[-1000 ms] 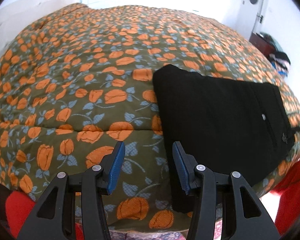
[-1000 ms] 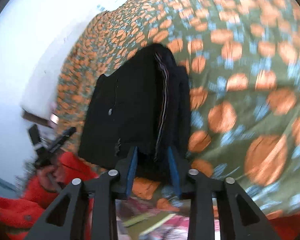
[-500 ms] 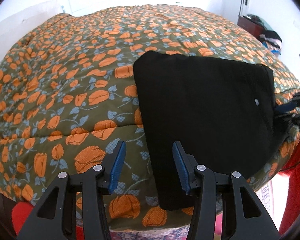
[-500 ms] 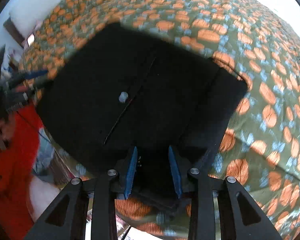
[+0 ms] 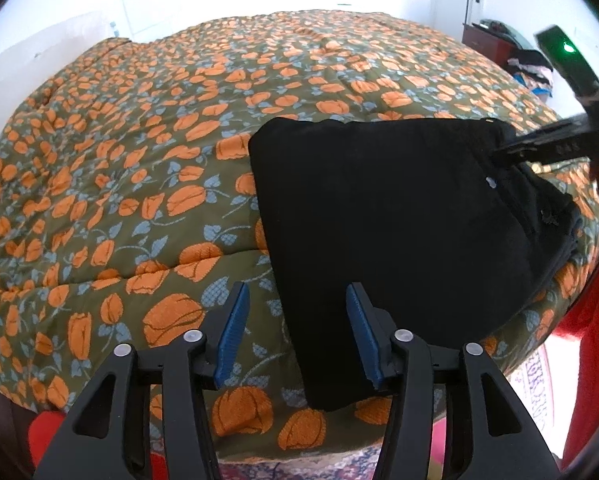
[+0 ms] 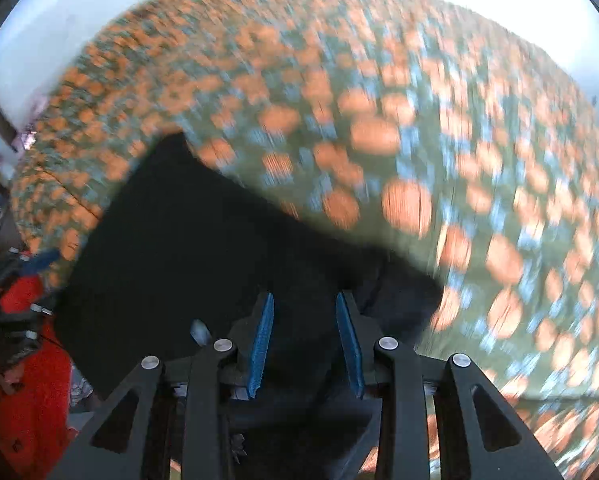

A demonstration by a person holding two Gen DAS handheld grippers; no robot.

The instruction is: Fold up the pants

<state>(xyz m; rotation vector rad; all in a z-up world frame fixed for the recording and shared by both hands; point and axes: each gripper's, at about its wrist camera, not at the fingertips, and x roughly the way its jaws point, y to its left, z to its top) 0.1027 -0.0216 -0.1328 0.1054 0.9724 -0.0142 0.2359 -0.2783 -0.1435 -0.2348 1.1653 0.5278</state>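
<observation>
With the pants (image 5: 399,232) already a folded black block on the bed (image 5: 179,152), right of centre, our left tongs (image 5: 295,332) were opening empty while our right tongs (image 6: 304,340) gripped the waistband, so little seemed left.

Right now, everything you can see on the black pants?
The black pants lie folded into a flat, thick rectangle near the front edge of the floral quilt. Matte dark fabric, a small pale button by the waist end, stacked layers showing there. The right tool is clamped on that end. The left tool is opening, empty, above the near corner.
</observation>
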